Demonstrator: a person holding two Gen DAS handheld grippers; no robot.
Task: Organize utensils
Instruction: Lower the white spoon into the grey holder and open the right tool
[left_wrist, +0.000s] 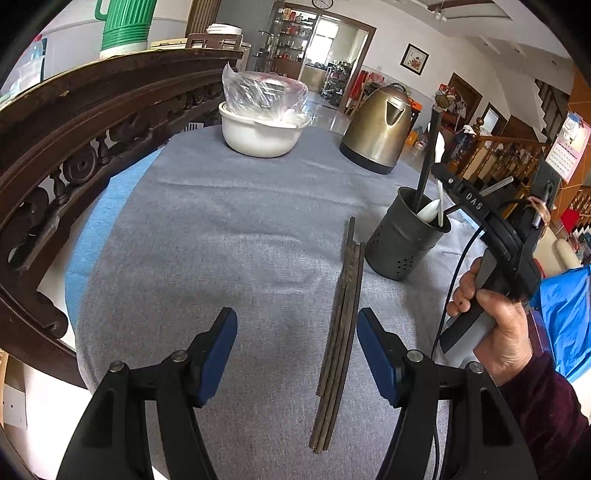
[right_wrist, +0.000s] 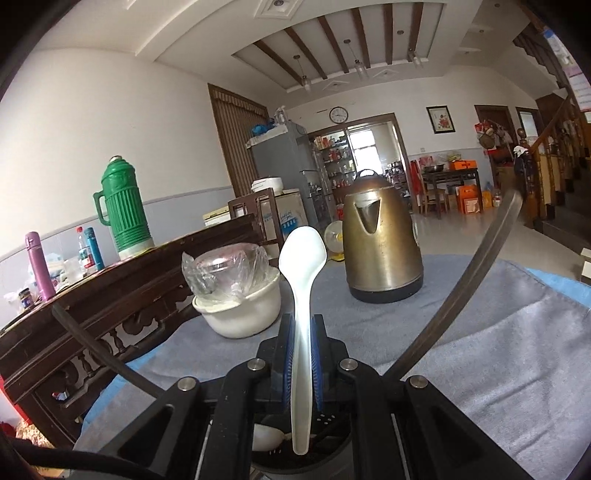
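Several dark chopsticks (left_wrist: 340, 332) lie side by side on the grey cloth (left_wrist: 221, 240). My left gripper (left_wrist: 297, 347) hovers open over their near ends, which sit close to its right finger. A dark perforated utensil holder (left_wrist: 402, 240) stands to the right, holding a white spoon and a long dark handle. My right gripper (left_wrist: 441, 173), held by a hand (left_wrist: 495, 325), is above the holder. In the right wrist view that gripper (right_wrist: 301, 343) is shut on a white spoon (right_wrist: 303, 251), bowl up, with the handle end down in the holder's mouth (right_wrist: 332, 443).
A brass-coloured kettle (left_wrist: 376, 129) and a white bowl (left_wrist: 258, 136) topped with a plastic-wrapped dish stand at the far end of the table. Carved dark wooden furniture (left_wrist: 74, 147) runs along the left, with a green thermos (right_wrist: 125, 214) on it.
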